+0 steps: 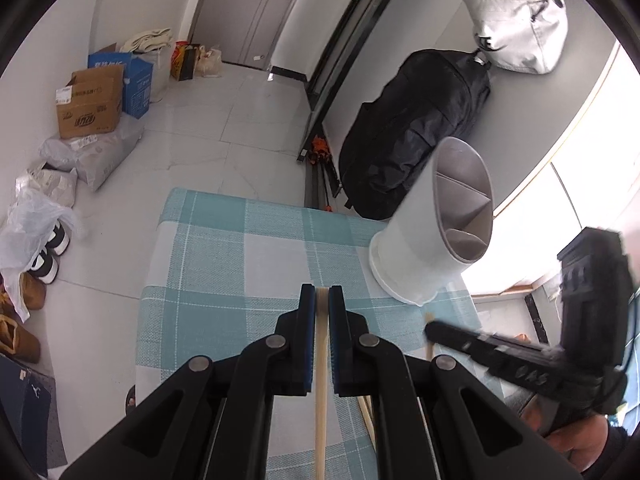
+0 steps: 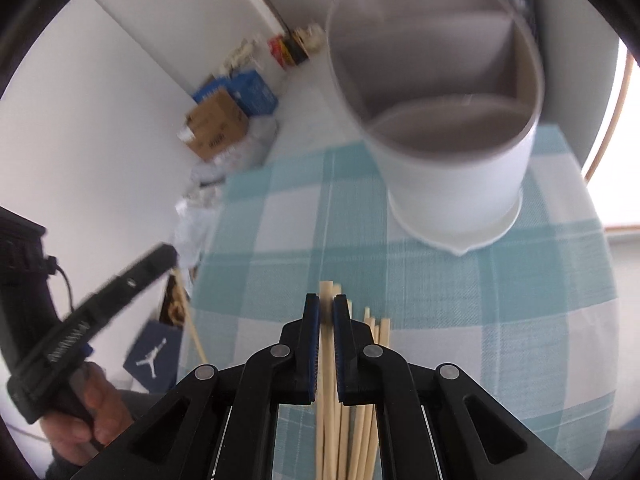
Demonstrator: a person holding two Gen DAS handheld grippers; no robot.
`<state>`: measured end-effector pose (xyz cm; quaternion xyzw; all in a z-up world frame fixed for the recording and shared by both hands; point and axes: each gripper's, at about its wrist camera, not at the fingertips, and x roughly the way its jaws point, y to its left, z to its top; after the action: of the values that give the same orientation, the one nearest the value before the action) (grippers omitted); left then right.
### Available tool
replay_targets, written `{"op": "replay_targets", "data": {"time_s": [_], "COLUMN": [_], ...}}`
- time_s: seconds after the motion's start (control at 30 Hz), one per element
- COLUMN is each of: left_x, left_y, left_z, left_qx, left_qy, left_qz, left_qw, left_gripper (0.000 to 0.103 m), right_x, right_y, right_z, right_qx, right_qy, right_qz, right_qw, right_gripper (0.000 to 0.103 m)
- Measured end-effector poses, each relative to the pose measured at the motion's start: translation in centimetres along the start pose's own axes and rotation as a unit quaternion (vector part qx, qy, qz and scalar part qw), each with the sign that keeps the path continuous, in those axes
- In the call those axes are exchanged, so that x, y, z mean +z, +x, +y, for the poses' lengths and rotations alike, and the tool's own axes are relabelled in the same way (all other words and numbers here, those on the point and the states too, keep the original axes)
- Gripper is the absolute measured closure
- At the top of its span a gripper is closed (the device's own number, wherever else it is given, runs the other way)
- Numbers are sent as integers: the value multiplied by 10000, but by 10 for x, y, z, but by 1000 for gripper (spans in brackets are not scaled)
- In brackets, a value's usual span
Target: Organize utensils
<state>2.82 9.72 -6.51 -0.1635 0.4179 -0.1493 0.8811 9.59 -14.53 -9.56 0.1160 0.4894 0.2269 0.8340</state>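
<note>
My left gripper [image 1: 322, 292] is shut on a single wooden chopstick [image 1: 321, 392] above the teal checked tablecloth [image 1: 208, 248]. A white utensil holder [image 1: 436, 236] with inner dividers stands on the cloth ahead to the right. My right gripper [image 2: 327, 300] is shut on a wooden chopstick [image 2: 327, 376], with several more loose chopsticks [image 2: 366, 420] lying on the cloth under it. The holder [image 2: 448, 152] stands just ahead of it, blurred. Each gripper also shows in the other's view: the right one [image 1: 440, 330], the left one [image 2: 168, 256].
The table is small, with edges close on the left [image 1: 146, 280] and far side. On the floor are cardboard boxes [image 1: 90, 100], bags and shoes [image 1: 44, 256]. A black backpack [image 1: 416, 128] and a grey bag [image 1: 516, 20] hang by the wall.
</note>
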Motion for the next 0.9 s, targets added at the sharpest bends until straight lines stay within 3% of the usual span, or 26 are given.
{"op": "replay_targets", "data": {"time_s": [0.2,0.4,0.63,0.9], "left_x": [-2,6,13,26], "left_y": [-10,-18,-22,-30], "left_z": [-28,-50,-71,-96], "left_qx": [-150,-93,61,128], "left_qy": [490,695,839,1054], "left_qz": [-151,-267,-312,-432], "left_qw": [9986,9972,9960,9934], "left_gripper": [101,101,101,101], "right_x": [-7,-9,-10,-6], "right_y": [-44,-69,-94,-98], "right_z": [10,2,-4,-12], "right_qx": [87,170,204,330], "right_qy": [-346,-217,-345,-416], "right_qz": [-1080,-1539,-1897,-1866], "right_qw": [9935,9877,9810,9810], "right_gripper": [98,98,99,100]}}
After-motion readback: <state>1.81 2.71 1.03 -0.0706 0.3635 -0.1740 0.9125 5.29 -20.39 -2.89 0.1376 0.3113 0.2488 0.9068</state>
